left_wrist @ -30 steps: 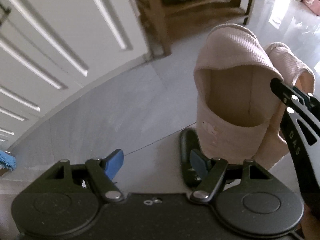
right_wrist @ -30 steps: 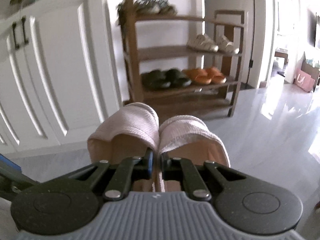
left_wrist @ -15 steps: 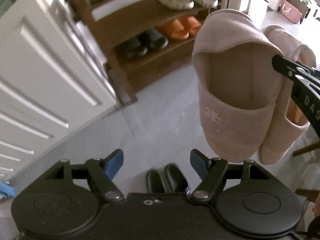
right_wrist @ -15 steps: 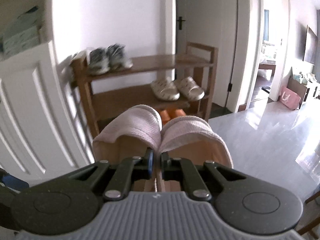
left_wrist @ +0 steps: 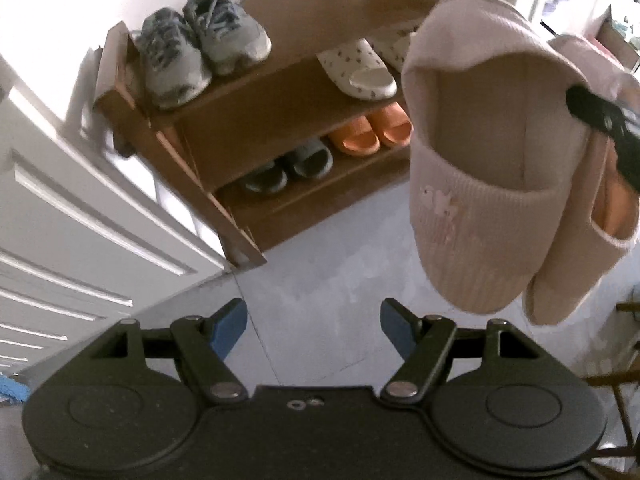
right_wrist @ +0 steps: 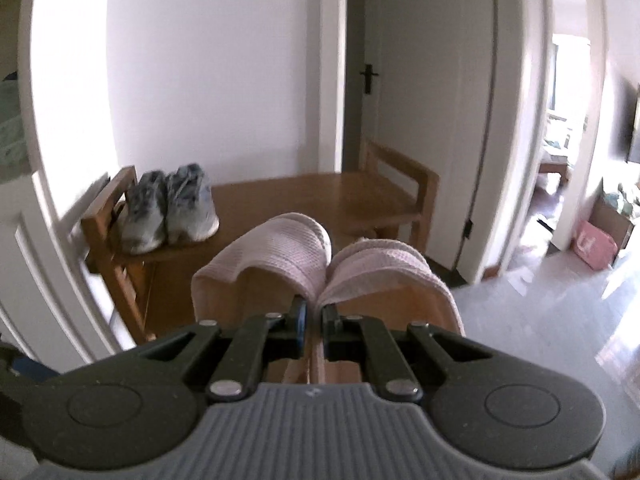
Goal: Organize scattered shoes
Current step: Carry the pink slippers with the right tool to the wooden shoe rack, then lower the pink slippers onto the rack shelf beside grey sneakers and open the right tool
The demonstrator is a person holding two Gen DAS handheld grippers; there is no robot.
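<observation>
Our right gripper [right_wrist: 313,322] pinches both pink slippers [right_wrist: 320,264] by their inner edges; one could slip free above the rack's top shelf [right_wrist: 312,196]. Left gripper [left_wrist: 312,326] spread, empty.

Left wrist cam looks steeply down from above onto the wooden shoe rack [left_wrist: 256,128] and grey floor [left_wrist: 320,276], fairly close. Right wrist cam sits lower-angled, facing the rack's top shelf [right_wrist: 320,196] and the wall behind. Both catch the grey sneakers [left_wrist: 200,40] [right_wrist: 168,208] and pink slippers [left_wrist: 480,184] [right_wrist: 280,256].

Daylight from the right, motion blur, strong fisheye bending at edges
</observation>
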